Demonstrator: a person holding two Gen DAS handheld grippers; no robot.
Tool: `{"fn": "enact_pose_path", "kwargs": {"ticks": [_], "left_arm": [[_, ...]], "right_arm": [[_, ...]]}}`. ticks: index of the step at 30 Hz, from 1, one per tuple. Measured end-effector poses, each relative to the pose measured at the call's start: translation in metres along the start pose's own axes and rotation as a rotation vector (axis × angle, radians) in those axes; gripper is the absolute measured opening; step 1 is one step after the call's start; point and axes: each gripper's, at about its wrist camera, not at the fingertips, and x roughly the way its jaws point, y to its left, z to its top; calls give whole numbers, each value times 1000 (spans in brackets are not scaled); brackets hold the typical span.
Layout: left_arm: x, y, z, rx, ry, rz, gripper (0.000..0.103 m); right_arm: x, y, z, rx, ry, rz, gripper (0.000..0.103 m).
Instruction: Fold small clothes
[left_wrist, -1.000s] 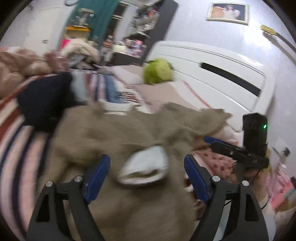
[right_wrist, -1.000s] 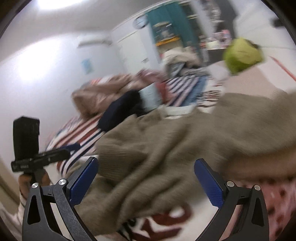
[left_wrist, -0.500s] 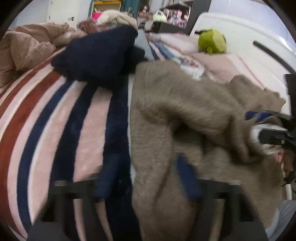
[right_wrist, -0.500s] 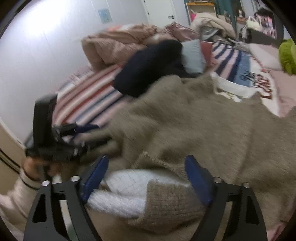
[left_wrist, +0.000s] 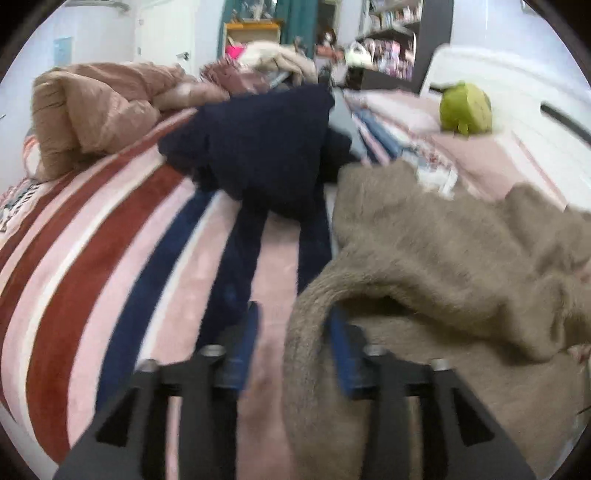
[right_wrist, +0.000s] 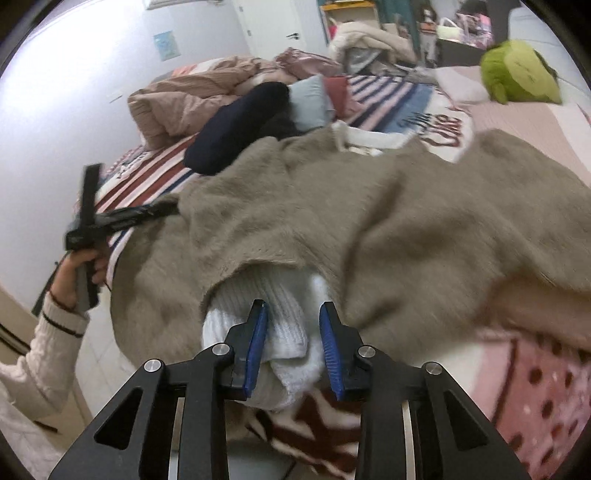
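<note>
A fuzzy taupe sweater (left_wrist: 443, 251) lies rumpled on the striped bed (left_wrist: 92, 266), also seen in the right wrist view (right_wrist: 369, 206). My left gripper (left_wrist: 295, 332) has its blue pads narrowed around the sweater's left edge fold, low over the blanket. My right gripper (right_wrist: 291, 332) has its jaws narrowed around the white ribbed cuff (right_wrist: 280, 325) that sticks out of the taupe sleeve. The left gripper also shows in the right wrist view (right_wrist: 162, 210), at the sweater's far left edge, held by a hand.
A navy garment (left_wrist: 258, 147) lies behind the sweater. A brown quilt (left_wrist: 92, 110) is piled at the far left. A green plush toy (left_wrist: 465, 107) sits near the white headboard (left_wrist: 517, 92). Pink dotted fabric (right_wrist: 535, 387) lies at the near right.
Both grippers have narrowed from wide open: the left onto the sweater's edge, the right onto the white cuff. The left gripper dropped low over the blanket.
</note>
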Motion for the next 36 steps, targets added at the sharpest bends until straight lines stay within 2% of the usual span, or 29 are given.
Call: {"fn": "enact_pose_path", "kwargs": {"ticks": [1,3,4,5,7,9,12,15,17,19,20,21,23,24,27,30,31,32,34,35,36], "left_arm": [[-14,-5,1,9,-35,-4,53],[-39,-18,5,41,-85,-22,59],[-53,-28,6,57,-108,-53,65],[-63,-35,6,69,-125,-90,72],[-80,-55,7,97,-155,-191,79],[-90,-80,5,131,-153,-266,80],[-90,-117,-1,179,-121,-368,80],[-84,-146,-14,220,-78,-406,80],[-76,-160,-23,244,-39,-418,80],[-71,-171,-33,251,-3,-469,80],[-70,-175,-37,258,11,-505,80],[-69,-181,-41,272,36,-554,80],[-65,-194,-52,332,119,-630,93],[-62,-202,-61,383,147,-636,95],[-48,-216,-76,469,180,-539,97],[-35,-216,-78,452,177,-506,96],[-32,-215,-76,438,162,-499,95],[-30,-215,-75,435,148,-476,77],[-25,-208,-67,415,139,-429,52],[-25,-200,-62,376,135,-452,35],[-24,-188,-54,320,132,-470,24]], "right_arm": [[-4,-3,-4,-2,4,-20,25],[-12,-10,-14,-4,17,-41,25],[-16,-13,-19,0,18,-39,25],[-20,-17,-24,10,14,-34,29],[-26,-28,-34,37,3,-35,41],[-27,-40,-43,67,-5,-34,51],[-18,-58,-57,105,10,11,54],[3,-69,-66,104,18,39,55],[12,-71,-64,85,-21,74,56],[19,-70,-54,76,-38,105,44],[25,-68,-46,64,-42,134,21],[29,-65,-39,55,-44,155,9],[36,-58,-23,43,-66,164,8],[38,-54,-12,36,-79,169,7],[44,-47,18,19,-119,173,5],[59,-41,42,4,-108,151,5],[65,-39,48,-1,-97,145,5],[74,-39,52,0,-83,140,5],[84,-42,55,23,-71,136,5],[81,-44,51,36,-69,139,5],[79,-49,48,53,-68,154,6]]}}
